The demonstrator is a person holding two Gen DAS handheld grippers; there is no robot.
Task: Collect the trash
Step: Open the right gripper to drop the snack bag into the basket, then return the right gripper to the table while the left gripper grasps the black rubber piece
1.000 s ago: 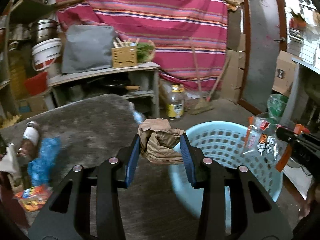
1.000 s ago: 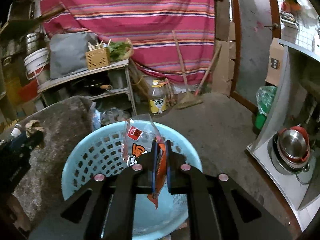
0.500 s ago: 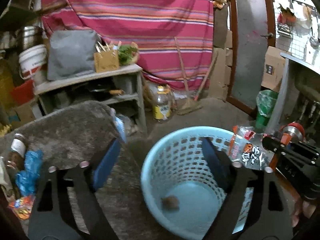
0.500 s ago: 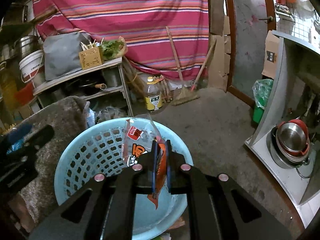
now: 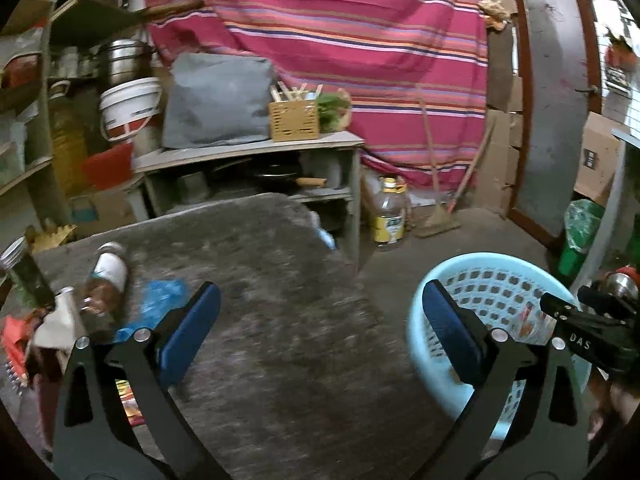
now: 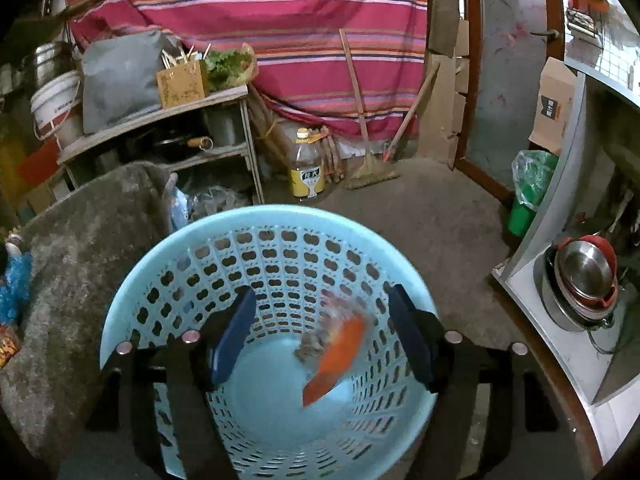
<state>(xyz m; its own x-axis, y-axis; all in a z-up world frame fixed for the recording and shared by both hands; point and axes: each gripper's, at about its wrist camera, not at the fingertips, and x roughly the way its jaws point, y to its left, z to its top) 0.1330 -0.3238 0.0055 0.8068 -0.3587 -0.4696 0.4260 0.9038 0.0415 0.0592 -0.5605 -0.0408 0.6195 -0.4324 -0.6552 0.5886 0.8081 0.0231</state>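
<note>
My right gripper [image 6: 322,296] hangs over the light blue basket [image 6: 160,256], its jaws opening. An orange snack wrapper [image 6: 336,352], blurred, falls free between the fingers toward the basket floor, touching neither pad. My left gripper [image 5: 320,308] is over the grey mat [image 5: 260,280], its jaws opening wide with nothing between them. The basket [image 5: 480,276] lies to its right, with the right gripper [image 5: 576,316] above its rim. At the mat's left edge lie a brown bottle [image 5: 108,276], a blue plastic bag [image 5: 160,304], white paper [image 5: 56,320] and a colourful wrapper [image 5: 128,396].
Behind the mat stands a shelf [image 5: 248,152] with a grey cushion, a wooden box and pans. An oil bottle [image 6: 306,172] and a broom [image 6: 368,168] rest by the striped cloth. A green bin [image 6: 528,192] and steel pots [image 6: 584,276] are at the right.
The left gripper opened, dropped the crumpled brown paper into the basket and swung left over the mat. The right gripper opened and the orange wrapper fell from it.
</note>
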